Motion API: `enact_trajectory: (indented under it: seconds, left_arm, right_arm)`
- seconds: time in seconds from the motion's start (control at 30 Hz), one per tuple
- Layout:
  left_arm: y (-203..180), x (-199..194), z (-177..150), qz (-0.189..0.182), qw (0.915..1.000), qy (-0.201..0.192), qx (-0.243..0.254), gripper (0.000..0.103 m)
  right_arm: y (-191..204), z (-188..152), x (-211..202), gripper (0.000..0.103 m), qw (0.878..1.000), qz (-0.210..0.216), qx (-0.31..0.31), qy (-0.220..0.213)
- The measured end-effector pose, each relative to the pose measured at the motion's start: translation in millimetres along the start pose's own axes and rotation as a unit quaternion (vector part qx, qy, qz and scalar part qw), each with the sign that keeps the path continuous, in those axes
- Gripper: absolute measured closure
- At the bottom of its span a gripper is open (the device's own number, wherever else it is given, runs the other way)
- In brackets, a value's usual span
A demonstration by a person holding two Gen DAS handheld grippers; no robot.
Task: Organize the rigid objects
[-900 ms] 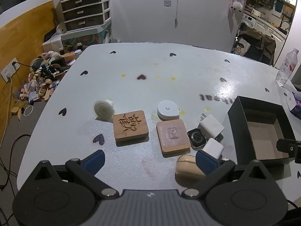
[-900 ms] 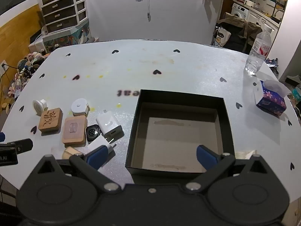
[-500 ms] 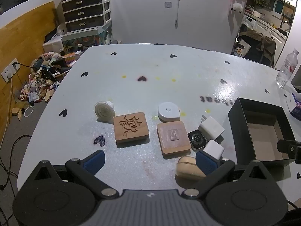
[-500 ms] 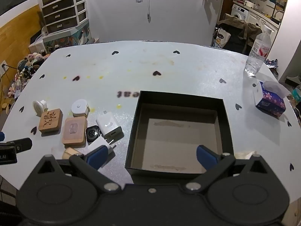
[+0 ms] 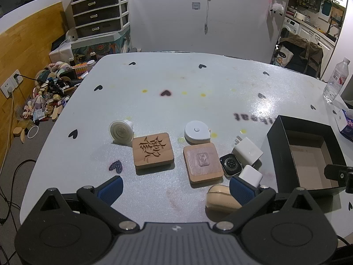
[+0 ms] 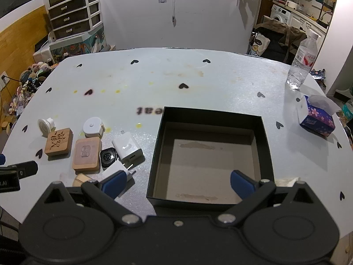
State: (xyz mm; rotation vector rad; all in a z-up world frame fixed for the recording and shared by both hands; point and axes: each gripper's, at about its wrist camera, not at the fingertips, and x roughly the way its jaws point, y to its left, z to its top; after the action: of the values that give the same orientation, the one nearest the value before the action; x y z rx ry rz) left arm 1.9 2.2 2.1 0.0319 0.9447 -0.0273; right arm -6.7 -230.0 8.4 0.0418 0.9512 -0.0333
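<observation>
Several small objects lie clustered on the white table: a carved wooden block (image 5: pixel 152 150), a pinkish wooden block (image 5: pixel 202 163), a round white tape measure (image 5: pixel 197 131), a white ribbed disc (image 5: pixel 121 131), a smartwatch body (image 5: pixel 230 165), two white chargers (image 5: pixel 248 151) (image 5: pixel 250 175) and a beige oval case (image 5: pixel 220 198). An empty black box (image 6: pixel 210 154) stands to their right. My left gripper (image 5: pixel 175 187) is open and empty, low in front of the cluster. My right gripper (image 6: pixel 177 182) is open and empty over the box's near edge.
A water bottle (image 6: pixel 301 63) and a blue tissue pack (image 6: pixel 316 117) stand at the table's far right. Drawers (image 5: pixel 100 14) and floor clutter (image 5: pixel 47 97) lie beyond the left edge. The table's near edge runs just under both grippers.
Both views have shifted very slightly; the objects sit a touch lower in the left wrist view. Nothing was grasped or moved.
</observation>
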Motion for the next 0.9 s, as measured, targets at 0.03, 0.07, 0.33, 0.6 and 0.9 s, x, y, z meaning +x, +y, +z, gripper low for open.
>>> enact_trajectory:
  seconds: [0.03, 0.07, 0.33, 0.6, 0.9]
  left_arm:
    - [-0.2, 0.2, -0.2, 0.000, 1.0000, 0.000, 0.000, 0.002]
    - [0.0, 0.2, 0.0, 0.000, 1.0000, 0.000, 0.000, 0.002]
    - [-0.7, 0.5, -0.1, 0.000, 1.0000, 0.000, -0.001, 0.002]
    - [-0.5, 0.2, -0.1, 0.001, 1.0000, 0.000, -0.001, 0.002]
    - [-1.4, -0.7, 1.9, 0.001, 1.0000, -0.001, 0.000, 0.002]
  right_arm:
    - [0.1, 0.1, 0.1, 0.002, 1.000, 0.000, 0.000, 0.000]
    - [0.1, 0.3, 0.1, 0.002, 1.000, 0.000, 0.000, 0.001]
    - [0.3, 0.3, 0.2, 0.002, 1.000, -0.002, 0.000, 0.000]
    - [1.5, -1.0, 0.7, 0.002, 1.000, 0.000, -0.001, 0.000]
    - [4.7, -5.4, 1.0, 0.002, 1.000, 0.000, -0.001, 0.000]
